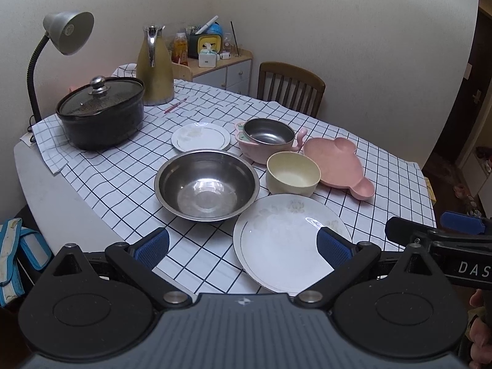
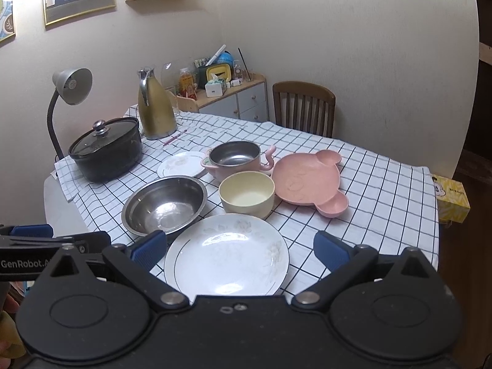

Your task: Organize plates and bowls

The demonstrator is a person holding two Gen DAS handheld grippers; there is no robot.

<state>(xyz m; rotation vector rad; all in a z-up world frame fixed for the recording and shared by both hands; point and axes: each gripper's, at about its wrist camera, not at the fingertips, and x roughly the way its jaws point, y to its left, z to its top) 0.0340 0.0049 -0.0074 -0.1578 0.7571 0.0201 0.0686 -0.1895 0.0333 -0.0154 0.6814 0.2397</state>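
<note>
Checked cloth covers the table (image 1: 101, 178), crockery spread over it. From the left wrist, the left gripper (image 1: 243, 244) hangs with jaws wide and empty, the steel bowl (image 1: 206, 184) ahead and the large white plate (image 1: 286, 240) at the near edge. From the right wrist, the right gripper (image 2: 241, 250) gapes equally wide over that plate (image 2: 227, 253); glazed, slick and breakable, I'd say, best pinched at its rim.

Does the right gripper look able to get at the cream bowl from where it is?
Probably yes. The right gripper is open and holds nothing, and the cream bowl stands straight ahead. Only the low big plate lies between them, so it would likely pass over that.
</note>
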